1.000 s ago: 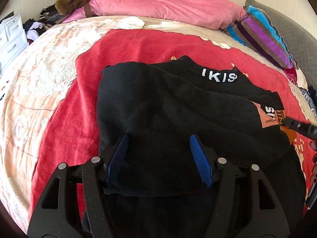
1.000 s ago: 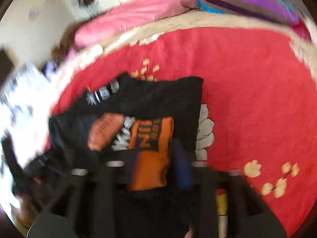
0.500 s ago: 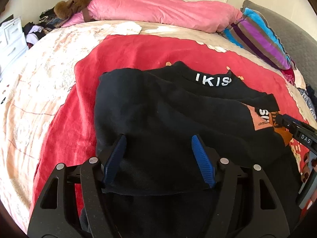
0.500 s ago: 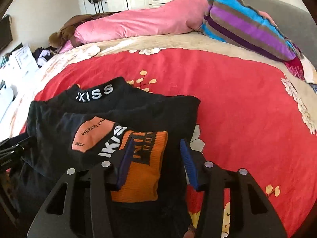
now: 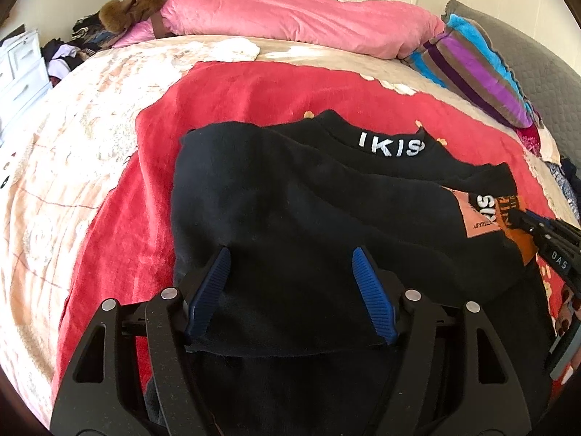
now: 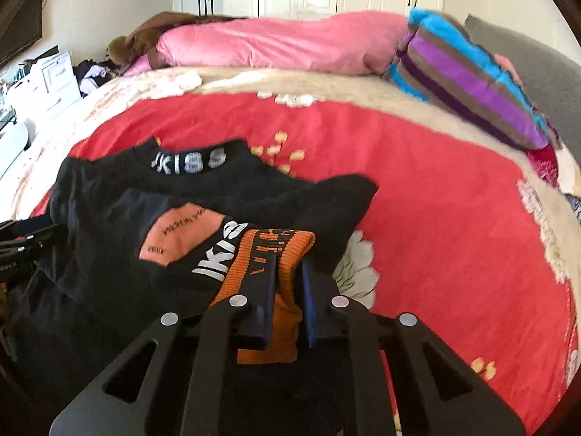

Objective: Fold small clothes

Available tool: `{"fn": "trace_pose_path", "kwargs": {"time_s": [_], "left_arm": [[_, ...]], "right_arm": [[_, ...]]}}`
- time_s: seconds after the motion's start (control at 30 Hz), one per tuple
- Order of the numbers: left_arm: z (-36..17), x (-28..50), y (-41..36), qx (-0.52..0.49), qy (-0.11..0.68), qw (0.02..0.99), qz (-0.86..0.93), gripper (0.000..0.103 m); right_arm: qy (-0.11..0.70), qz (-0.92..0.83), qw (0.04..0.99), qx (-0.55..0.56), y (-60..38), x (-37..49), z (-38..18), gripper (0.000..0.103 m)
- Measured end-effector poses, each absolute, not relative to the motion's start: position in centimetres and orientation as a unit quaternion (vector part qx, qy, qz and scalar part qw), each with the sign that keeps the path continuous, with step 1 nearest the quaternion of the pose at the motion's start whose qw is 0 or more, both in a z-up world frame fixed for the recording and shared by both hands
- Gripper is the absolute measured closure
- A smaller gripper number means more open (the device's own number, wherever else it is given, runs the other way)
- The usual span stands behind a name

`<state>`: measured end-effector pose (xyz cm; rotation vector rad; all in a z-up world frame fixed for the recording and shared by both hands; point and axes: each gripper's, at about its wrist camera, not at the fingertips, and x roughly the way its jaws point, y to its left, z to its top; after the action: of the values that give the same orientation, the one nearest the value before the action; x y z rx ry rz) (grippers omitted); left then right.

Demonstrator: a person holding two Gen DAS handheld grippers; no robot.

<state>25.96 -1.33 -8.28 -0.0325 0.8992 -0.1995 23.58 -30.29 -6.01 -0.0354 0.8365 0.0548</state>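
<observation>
A black sweatshirt with white lettering on its collar lies folded on a red blanket. My left gripper is open, its blue pads spread wide apart over the near black fold, gripping nothing. In the right wrist view the sweatshirt shows a salmon patch and an orange ribbed cuff. My right gripper is closing, and the orange cuff is bunched and pinched between its blue pads. The right gripper also shows at the right edge of the left wrist view, on the orange cuff.
The red blanket covers a cream bedspread. A pink bolster and a striped pillow lie at the far side, with a brown coat beside them. White drawers stand left of the bed.
The right gripper's jaws went from wide apart to pinched on the orange cuff, which now bunches up between them. The left gripper and the black fold stayed put.
</observation>
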Motion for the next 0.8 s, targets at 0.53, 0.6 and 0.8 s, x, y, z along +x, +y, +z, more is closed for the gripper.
{"fn": "trace_pose_path", "kwargs": {"time_s": [0.53,0.6,0.8], "left_arm": [[-8.4,26.1,-1.5,-0.013,0.438,0.894,-0.096,0.040],[-8.4,26.1,-1.5,-0.012,0.439,0.893,-0.096,0.040],[-8.2,26.1,-1.6,-0.012,0.436,0.895,-0.097,0.040]], "right_arm": [[0.415,0.028,0.909,0.014,-31.1,24.0,-6.9,0.082],[0.421,0.031,0.906,0.012,-30.9,24.1,-7.4,0.081],[0.400,0.045,0.915,-0.005,-30.2,23.6,-6.3,0.095]]}}
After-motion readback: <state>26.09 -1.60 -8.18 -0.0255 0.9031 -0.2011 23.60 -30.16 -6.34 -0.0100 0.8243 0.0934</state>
